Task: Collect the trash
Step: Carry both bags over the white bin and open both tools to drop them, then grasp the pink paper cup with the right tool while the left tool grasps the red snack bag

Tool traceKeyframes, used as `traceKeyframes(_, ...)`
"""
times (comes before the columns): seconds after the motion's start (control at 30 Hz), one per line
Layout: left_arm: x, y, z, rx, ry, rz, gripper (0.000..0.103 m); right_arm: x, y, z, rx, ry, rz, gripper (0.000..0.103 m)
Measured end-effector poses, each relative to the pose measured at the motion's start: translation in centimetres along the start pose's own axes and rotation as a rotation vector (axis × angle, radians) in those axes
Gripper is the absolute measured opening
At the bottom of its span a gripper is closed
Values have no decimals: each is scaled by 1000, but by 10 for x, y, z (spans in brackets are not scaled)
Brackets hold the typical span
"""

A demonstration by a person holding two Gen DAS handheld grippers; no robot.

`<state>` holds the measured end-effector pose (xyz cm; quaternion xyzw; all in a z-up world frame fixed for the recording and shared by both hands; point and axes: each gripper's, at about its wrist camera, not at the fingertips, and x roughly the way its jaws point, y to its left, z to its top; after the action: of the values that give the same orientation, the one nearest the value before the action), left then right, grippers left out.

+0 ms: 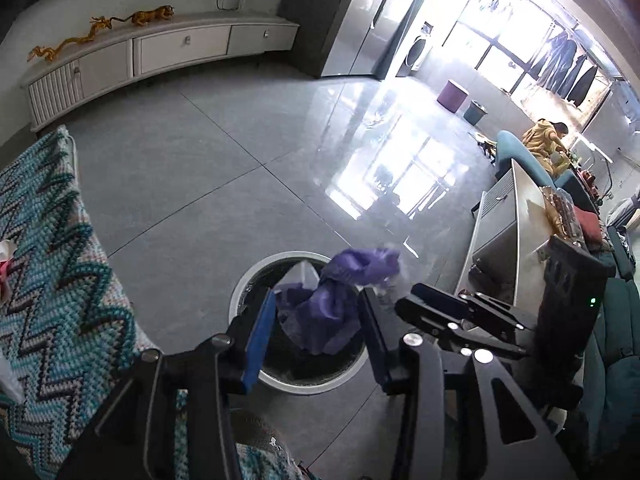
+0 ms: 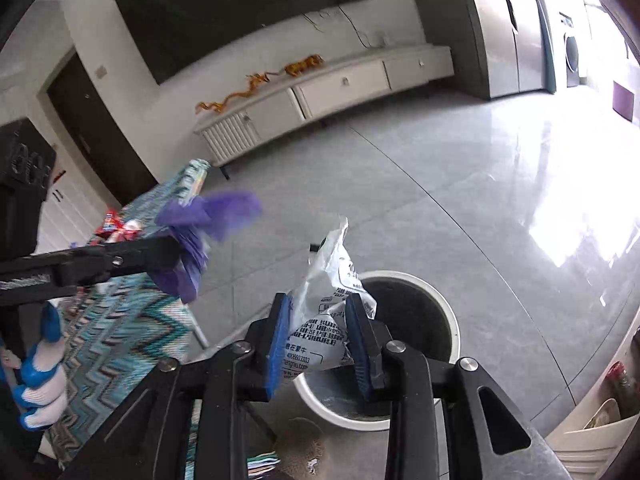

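My left gripper [image 1: 316, 316] is shut on a crumpled purple glove [image 1: 332, 304] and holds it over a round white-rimmed trash bin [image 1: 248, 276] on the floor. The glove also shows in the right wrist view [image 2: 200, 236], clamped by the left gripper [image 2: 176, 256]. My right gripper [image 2: 320, 332] is shut on a white printed plastic wrapper [image 2: 324, 308] above the bin [image 2: 440, 300]. In the left wrist view the right gripper [image 1: 404, 296] reaches in from the right, and a bit of the wrapper [image 1: 306, 274] shows behind the glove.
A table with a teal zigzag knitted cloth [image 1: 52, 248] stands at the left, with red wrappers [image 2: 120, 228] on it. A white TV cabinet [image 1: 160, 52] lines the far wall. A low grey table [image 1: 520, 216] and teal sofa [image 1: 616, 320] are at the right.
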<state>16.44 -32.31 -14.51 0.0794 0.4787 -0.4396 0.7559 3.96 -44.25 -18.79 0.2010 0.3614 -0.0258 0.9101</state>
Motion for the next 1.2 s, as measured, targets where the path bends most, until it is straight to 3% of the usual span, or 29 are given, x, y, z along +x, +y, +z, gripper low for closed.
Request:
traceKeyframes(0.07,11,1,4,-4,10,-13,55,13,-11,-2,18,18,-25,56)
traceKeyframes(0.1,16,2,5,-11,12,-17,56,19,-15,-3,26,26,-37,58)
traceKeyframes(0.3,10,13,2,-16,-36,20,56,19,-25,-5,76,38,-16,58)
traceKeyframes(0.5,-40,11,-6,-2,-194,99,56,-21,-9,-7,56,-21,24,58)
traceKeyframes(0.63,-77,-4,-16,27,-225,127,56,-61,10,-3,29,-79,47,58)
traceKeyframes(0.9,-168,-7,-34,35,-332,231,56,-142,76,14,-90,-207,103,56)
traceKeyframes(1.2,-299,46,-71,-71,-489,383,56,-211,196,28,-299,-285,190,56)
